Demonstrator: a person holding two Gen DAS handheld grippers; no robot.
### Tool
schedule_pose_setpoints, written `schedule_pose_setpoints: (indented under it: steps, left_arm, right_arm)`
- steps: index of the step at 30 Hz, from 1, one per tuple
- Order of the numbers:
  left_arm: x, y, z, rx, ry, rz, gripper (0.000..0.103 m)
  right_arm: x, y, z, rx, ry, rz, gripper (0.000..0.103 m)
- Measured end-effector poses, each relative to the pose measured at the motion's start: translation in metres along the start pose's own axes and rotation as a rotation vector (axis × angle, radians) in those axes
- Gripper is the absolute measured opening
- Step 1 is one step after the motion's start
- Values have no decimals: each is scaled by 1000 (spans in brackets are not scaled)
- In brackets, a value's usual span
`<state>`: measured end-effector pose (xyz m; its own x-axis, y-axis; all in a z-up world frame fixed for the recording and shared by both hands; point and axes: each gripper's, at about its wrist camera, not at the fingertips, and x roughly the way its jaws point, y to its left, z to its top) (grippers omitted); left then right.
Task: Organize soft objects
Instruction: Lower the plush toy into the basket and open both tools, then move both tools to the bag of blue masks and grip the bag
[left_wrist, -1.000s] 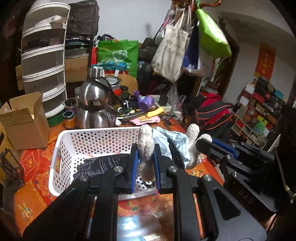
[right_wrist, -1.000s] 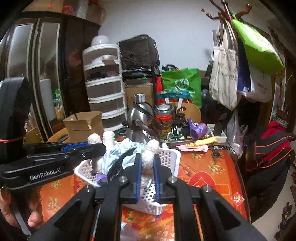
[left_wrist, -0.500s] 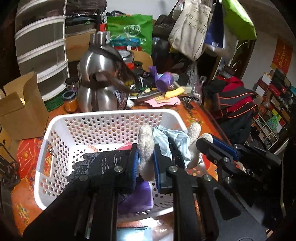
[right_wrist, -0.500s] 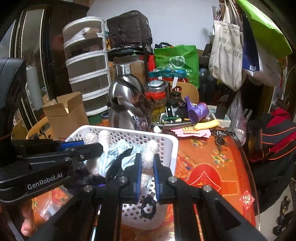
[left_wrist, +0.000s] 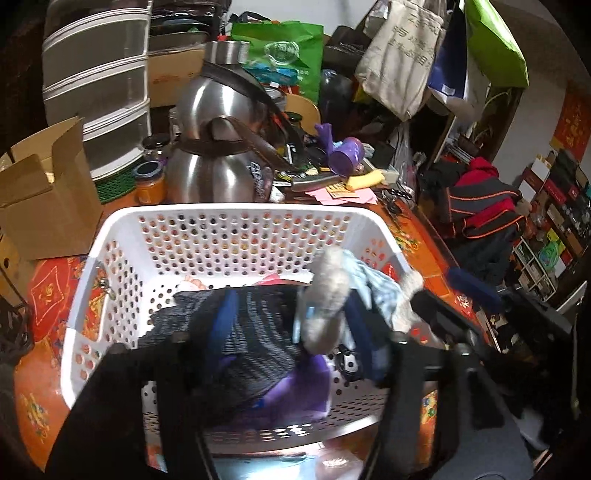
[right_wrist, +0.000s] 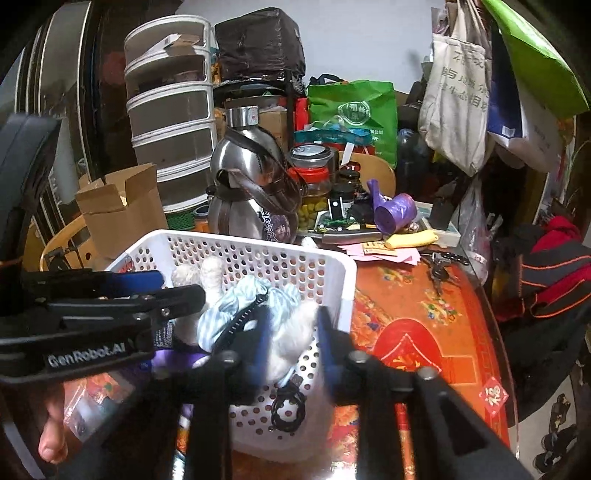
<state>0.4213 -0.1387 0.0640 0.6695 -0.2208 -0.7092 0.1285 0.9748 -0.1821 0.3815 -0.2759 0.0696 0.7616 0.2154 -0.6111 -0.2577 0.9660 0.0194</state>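
Note:
A white perforated basket (left_wrist: 236, 216) (right_wrist: 258, 240) sits on the red patterned table. A plush toy with fluffy white limbs and light blue striped cloth (left_wrist: 328, 295) (right_wrist: 251, 302) hangs over the basket's right side. My left gripper (left_wrist: 291, 314) has its jaws spread wide, one fluffy limb loose between them. My right gripper (right_wrist: 291, 328) is also spread, with another white limb (right_wrist: 295, 332) between its fingers. A dark striped cloth (left_wrist: 251, 332) and a purple item (left_wrist: 295, 384) lie in the basket.
A steel kettle (left_wrist: 218, 147) (right_wrist: 251, 184), a cardboard box (left_wrist: 44, 192), stacked plastic drawers (right_wrist: 170, 110), jars, a purple cup (right_wrist: 395, 210) and papers stand behind the basket. Keys (right_wrist: 439, 266) lie on the table to the right. Bags hang at the upper right.
Both grippers carried the plush toy down and forward over the basket. Both sets of jaws, earlier pinched on the fluffy limbs, have now spread apart.

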Motion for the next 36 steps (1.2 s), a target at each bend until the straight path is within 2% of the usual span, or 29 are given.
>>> schedule_pose_setpoints:
  steps: [1,2,3,5,7,12,19,22,28,32,36]
  left_arm:
    - [-1,4,-1,-5,-5,4,68]
    - [-3,8,-2,-12,-7,4,69]
    - [-4,12,-2,-21,-7,2,69]
    - [-8,21,-4,-34,-16,0,73]
    - [-14,26,-5,-36,-32,29,76]
    - [-41,42,-3,-80,-76,37,81]
    - [-77,48,-18,-51,-100,37,81]
    - [-93,52,-38,-32,-96,45,81]
    - [-139,90,-100,-87,-90,36,81]
    - [-170,113,-143,-107,-99,57,84]
    - [-179,132,-180,-120,-88,82,87]
  right_arm:
    - [-2,-1,0,-2,-2,-5,61]
    - [-6,-1,0,-7,-16,-15,67]
    - [-10,-2,0,-5,-29,-20,71]
    - [-16,-5,0,13,-42,-12,73]
    - [-20,-8,0,23,-42,-8,79]
    - [-29,-11,-2,41,-45,-10,79]
    - [-46,-5,-11,71,-49,32,79]
    - [-58,3,-24,94,-47,45,79]
    - [-81,21,-69,88,-3,58,79]
    - [-88,23,-104,130,65,59,79]
    - [-95,23,-135,162,79,54,79]
